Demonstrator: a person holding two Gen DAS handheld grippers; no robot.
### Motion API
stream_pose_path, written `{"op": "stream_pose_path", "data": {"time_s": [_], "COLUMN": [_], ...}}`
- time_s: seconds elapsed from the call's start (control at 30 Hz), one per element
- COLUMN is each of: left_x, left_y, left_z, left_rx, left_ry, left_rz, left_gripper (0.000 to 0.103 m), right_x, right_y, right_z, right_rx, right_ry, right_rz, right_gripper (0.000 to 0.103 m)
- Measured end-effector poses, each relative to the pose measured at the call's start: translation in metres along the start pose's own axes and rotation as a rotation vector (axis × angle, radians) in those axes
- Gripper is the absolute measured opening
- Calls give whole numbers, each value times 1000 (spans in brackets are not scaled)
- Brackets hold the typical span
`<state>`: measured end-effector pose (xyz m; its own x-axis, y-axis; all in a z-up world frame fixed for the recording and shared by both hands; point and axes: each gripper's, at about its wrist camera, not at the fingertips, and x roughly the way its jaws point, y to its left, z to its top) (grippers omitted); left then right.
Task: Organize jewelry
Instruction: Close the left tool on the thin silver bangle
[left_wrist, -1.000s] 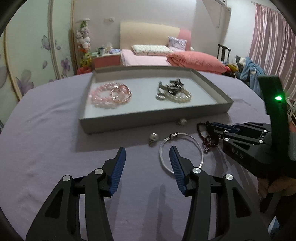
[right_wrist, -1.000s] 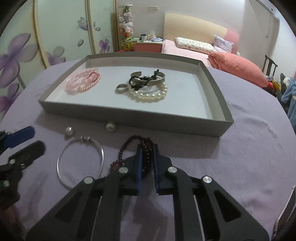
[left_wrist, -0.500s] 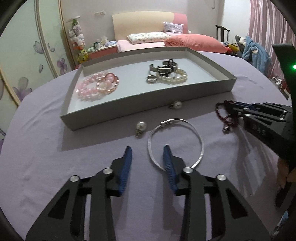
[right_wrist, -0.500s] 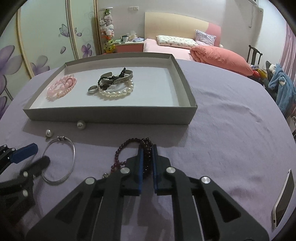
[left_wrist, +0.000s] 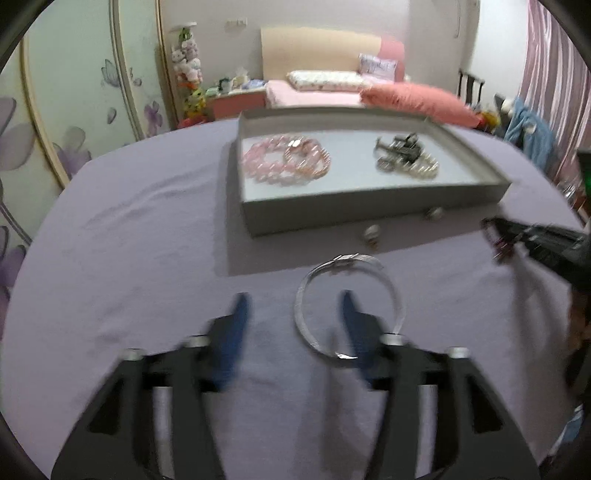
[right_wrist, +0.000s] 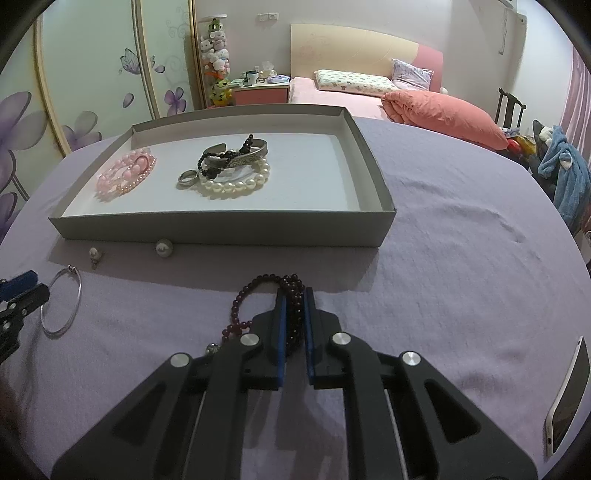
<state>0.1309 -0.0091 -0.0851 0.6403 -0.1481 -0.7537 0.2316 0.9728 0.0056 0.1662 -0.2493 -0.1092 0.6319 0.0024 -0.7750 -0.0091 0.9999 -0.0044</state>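
The dark red bead strand (right_wrist: 258, 306) lies on the counter (right_wrist: 461, 236) just in front of the tray's (right_wrist: 221, 230) near wall, and the right tongs (right_wrist: 293, 325) are pinching its doubled end between their blue pads; the pickup looks like the step in hand. Next, I judge, the strand must be lifted clear of the cloth and carried over the wall into the tray's bare right part, high enough that the hanging loop does not snag the rim. The left tongs (left_wrist: 293, 314) stand spread, one pad inside the silver bangle (left_wrist: 349, 302) and one outside it, placed to close on its rim. Two pearl pieces (right_wrist: 163, 247) sit by the tray wall. No readable writing or brand shows.
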Motion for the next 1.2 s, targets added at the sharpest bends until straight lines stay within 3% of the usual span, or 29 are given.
{"op": "stream_pose_path", "data": {"time_s": [0.2,0.4,0.6,1.2], "left_x": [5,23,28,28], "left_y": [-34,-36,-20,-22], "left_z": [4,7,8,8], "left_rx": [93,90,4,4], "left_ry": [-2,55,79,79], "left_rz": [15,76,35,39], "left_gripper": [88,90,90,91], "right_x": [0,0,1,1], "right_y": [0,1,1,1], "right_z": [0,0,0,-1], "right_rx": [1,3,0,5], "right_ry": [0,1,1,1], "right_rz": [2,7,4,9], "right_gripper": [10,10,11,12]}}
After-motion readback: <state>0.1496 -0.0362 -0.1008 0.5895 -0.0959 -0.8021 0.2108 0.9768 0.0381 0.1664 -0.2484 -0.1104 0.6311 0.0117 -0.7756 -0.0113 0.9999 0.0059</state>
